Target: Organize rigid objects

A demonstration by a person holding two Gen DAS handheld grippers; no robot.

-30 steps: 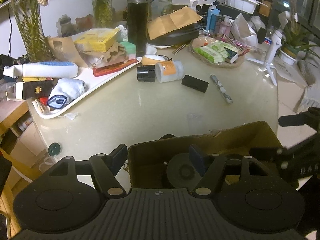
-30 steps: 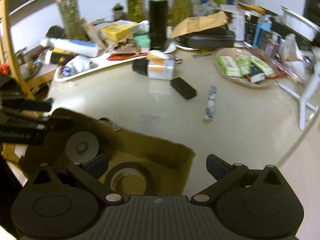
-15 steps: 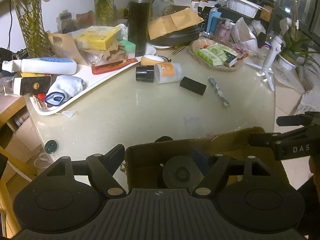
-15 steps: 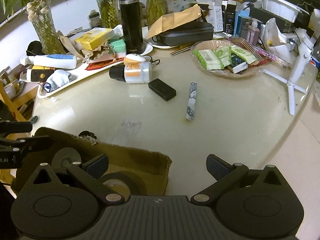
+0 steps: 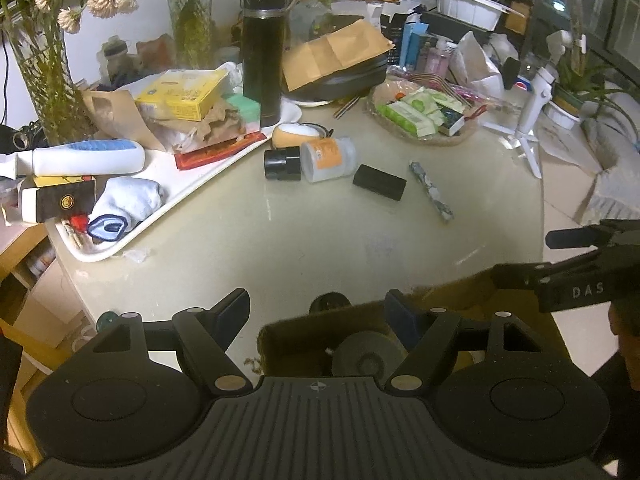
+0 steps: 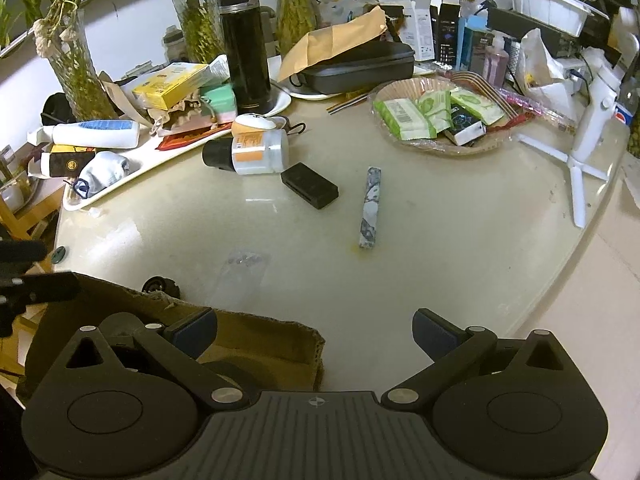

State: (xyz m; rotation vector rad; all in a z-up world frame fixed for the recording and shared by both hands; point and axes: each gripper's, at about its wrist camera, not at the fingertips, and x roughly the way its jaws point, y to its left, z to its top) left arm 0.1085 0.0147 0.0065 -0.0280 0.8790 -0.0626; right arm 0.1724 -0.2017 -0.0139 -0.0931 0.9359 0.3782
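A brown cardboard box [image 5: 320, 330] [image 6: 272, 344] sits at the near table edge with a grey disc [image 5: 366, 354] and a black tape roll [image 6: 236, 376] inside. On the table lie a white jar with a black lid [image 5: 316, 160] [image 6: 252, 152], a black block [image 5: 379, 182] [image 6: 309, 191] and a patterned stick [image 5: 431, 192] [image 6: 370, 208]. My left gripper [image 5: 318, 312] is open and empty over the box's left end. My right gripper [image 6: 314, 330] is open and empty over the box's right end, and it shows at the right of the left wrist view.
A white tray [image 5: 192, 176] of clutter lies at the left, a black flask [image 5: 262, 52] and vases behind it. A wicker basket of packets [image 6: 440, 120] and a white tripod [image 6: 588, 132] stand at the right. The table edge curves away on the right.
Both grippers have pulled back and risen, so the box sits lower in both views and more of the table shows. Both stay open.
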